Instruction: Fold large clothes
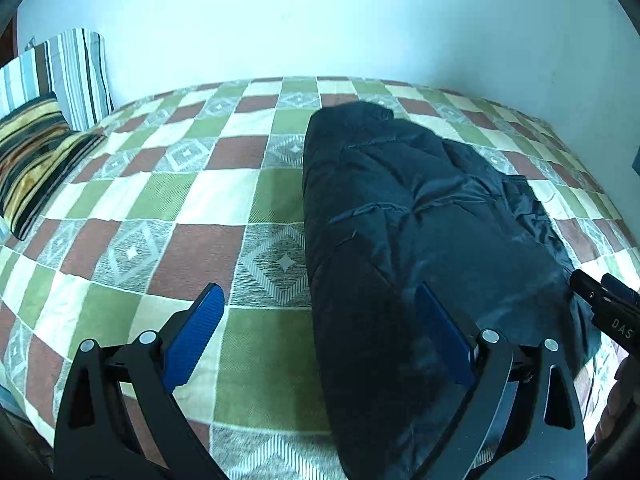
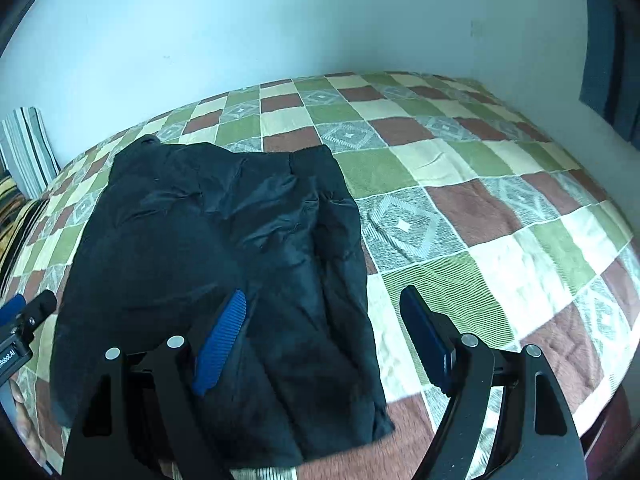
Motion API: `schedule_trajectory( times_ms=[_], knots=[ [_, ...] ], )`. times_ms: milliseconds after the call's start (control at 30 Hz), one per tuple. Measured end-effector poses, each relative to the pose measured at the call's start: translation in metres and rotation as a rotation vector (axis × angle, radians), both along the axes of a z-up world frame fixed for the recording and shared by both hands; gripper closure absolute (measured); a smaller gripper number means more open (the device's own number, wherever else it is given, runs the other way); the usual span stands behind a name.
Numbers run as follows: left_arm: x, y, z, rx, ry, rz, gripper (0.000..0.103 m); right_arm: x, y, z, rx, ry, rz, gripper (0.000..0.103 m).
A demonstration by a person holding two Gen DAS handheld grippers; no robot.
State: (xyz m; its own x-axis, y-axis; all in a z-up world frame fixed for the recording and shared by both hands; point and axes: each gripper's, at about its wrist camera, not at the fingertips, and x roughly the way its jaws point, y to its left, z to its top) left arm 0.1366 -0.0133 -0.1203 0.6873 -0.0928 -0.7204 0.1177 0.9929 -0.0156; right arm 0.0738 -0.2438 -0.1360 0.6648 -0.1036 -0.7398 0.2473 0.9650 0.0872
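A black padded jacket [image 1: 420,232] lies folded lengthwise on a checked bedspread [image 1: 208,200]. My left gripper [image 1: 320,304] is open and empty above the jacket's near left edge, one blue pad over the spread and one over the jacket. In the right wrist view the jacket [image 2: 224,248] lies left of centre. My right gripper [image 2: 324,308] is open and empty above the jacket's near right edge. Each gripper shows at the edge of the other's view: the right one [image 1: 604,304] and the left one [image 2: 24,320].
Striped pillows [image 1: 52,112] lie at the far left of the bed against a pale wall [image 1: 320,20]. A dark blue curtain or panel [image 2: 608,48] hangs at the far right. The bed's near edge [image 2: 600,432] shows at lower right.
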Motion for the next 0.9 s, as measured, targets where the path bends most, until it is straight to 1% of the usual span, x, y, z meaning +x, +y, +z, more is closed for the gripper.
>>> schedule_trajectory(
  times_ms=[300, 400, 567, 733, 900],
  knots=[
    [-0.049, 0.009, 0.056, -0.016, -0.089, 0.005, 0.007, -0.04, 0.021, 0.05, -0.042, -0.079, 0.035, 0.025],
    [-0.063, 0.01, 0.071, -0.011, -0.108, 0.014, 0.007, -0.054, 0.029, 0.069, -0.061, -0.12, 0.047, 0.022],
    [-0.084, 0.011, 0.088, -0.065, -0.124, 0.012, 0.007, -0.074, 0.038, 0.092, -0.078, -0.171, 0.06, 0.022],
    [-0.098, 0.005, 0.1, -0.055, -0.169, 0.004, 0.007, -0.09, 0.042, 0.107, -0.1, -0.209, 0.064, 0.022],
    [-0.104, 0.003, 0.105, -0.061, -0.177, 0.001, 0.007, -0.097, 0.043, 0.113, -0.09, -0.228, 0.069, 0.022]
  ],
)
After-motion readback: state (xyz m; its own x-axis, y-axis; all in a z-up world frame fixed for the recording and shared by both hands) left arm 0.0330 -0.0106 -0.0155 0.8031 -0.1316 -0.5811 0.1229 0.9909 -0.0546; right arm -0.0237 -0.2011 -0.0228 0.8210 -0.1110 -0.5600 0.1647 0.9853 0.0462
